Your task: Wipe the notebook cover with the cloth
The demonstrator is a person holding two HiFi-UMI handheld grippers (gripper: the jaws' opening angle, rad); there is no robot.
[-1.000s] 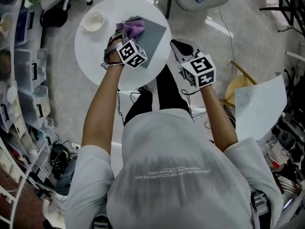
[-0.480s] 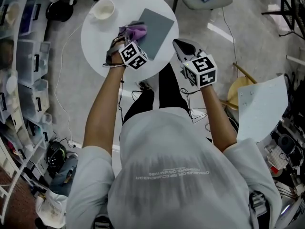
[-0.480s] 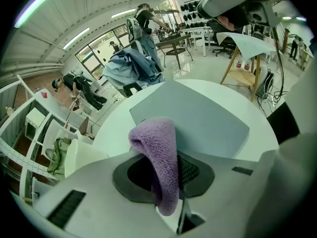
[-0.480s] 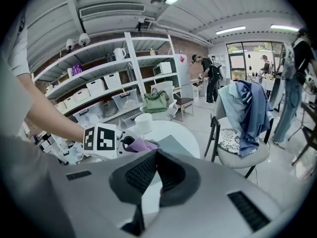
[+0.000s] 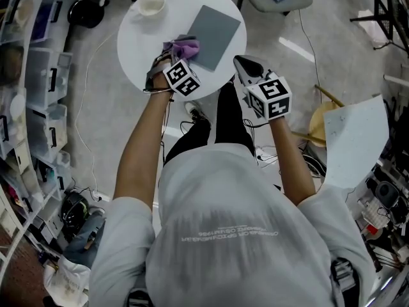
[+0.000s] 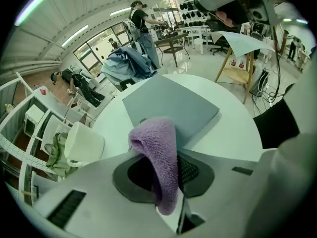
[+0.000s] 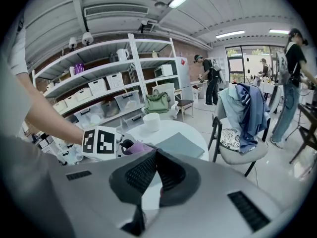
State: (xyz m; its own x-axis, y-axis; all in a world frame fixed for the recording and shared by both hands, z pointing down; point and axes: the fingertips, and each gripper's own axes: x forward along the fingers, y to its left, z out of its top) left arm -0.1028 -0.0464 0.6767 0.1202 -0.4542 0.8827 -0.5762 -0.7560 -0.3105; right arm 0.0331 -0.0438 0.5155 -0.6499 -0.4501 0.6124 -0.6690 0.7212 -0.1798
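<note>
Head view: notebook [image 5: 217, 27] on the worktop [image 5: 137, 40], cloth [image 5: 186, 45] at its near edge.
Left gripper view: your left gripper [image 6: 163, 175] has its jaws pinching the cloth — press it flat, sweep across the cover.
Right gripper view: right gripper [image 7: 154, 157] jaws pressed together, empty.

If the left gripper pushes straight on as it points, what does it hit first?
The grey notebook; the cloth clamped in the left gripper leads and seems to be at its near edge, though depth is unclear.
</note>
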